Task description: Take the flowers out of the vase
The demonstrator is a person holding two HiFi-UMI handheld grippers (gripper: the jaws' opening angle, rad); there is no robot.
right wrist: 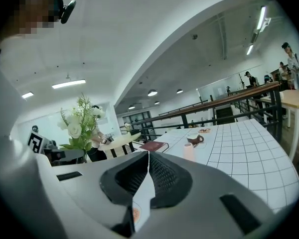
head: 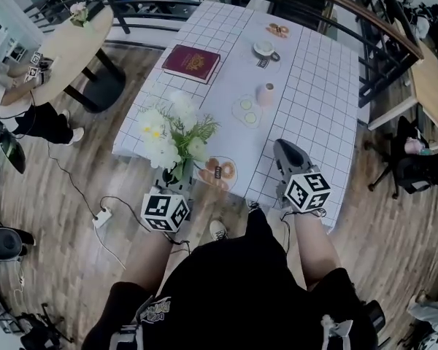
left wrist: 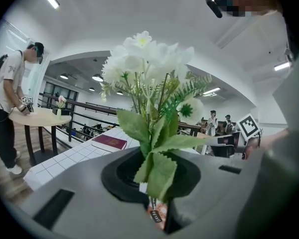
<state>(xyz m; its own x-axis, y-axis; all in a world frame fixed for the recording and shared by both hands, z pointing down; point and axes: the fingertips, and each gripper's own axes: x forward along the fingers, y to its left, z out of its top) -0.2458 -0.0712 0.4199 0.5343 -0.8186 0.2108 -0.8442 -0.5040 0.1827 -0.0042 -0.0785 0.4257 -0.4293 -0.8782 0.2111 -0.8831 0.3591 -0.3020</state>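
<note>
Flowers [left wrist: 149, 59], white with green leaves, stand upright in my left tool [left wrist: 150, 180]. Its jaws are almost closed and pinch the thin stems low down, and one broad leaf hangs over the black pads. In the head view the bunch is above the near left corner of the bench [head: 314, 108], close to my body.

My right tool [right wrist: 147, 173] is over the near edge of the bench, to the right of the flowers and well apart from them. Its jaws are fully together and I see nothing between them.

On the bench, which has a white cloth with a grid, a plate [head: 217, 172] with brown ring pastries lies just beside the flowers. Further on there is a small plate [head: 246, 111] with pale green slices, and a pink cup [head: 266, 93] near it. To the left of these lies a dark red book [head: 191, 63]. Behind them stands a mug [head: 264, 49] on a saucer, and at the far end another dish [head: 277, 29] with pastry.

A dark railing [head: 204, 22] runs beyond the bench. Far to the left is a round table [head: 73, 49] with a small bunch [head: 78, 12] on it, and a person [head: 29, 115] leans at it.
</note>
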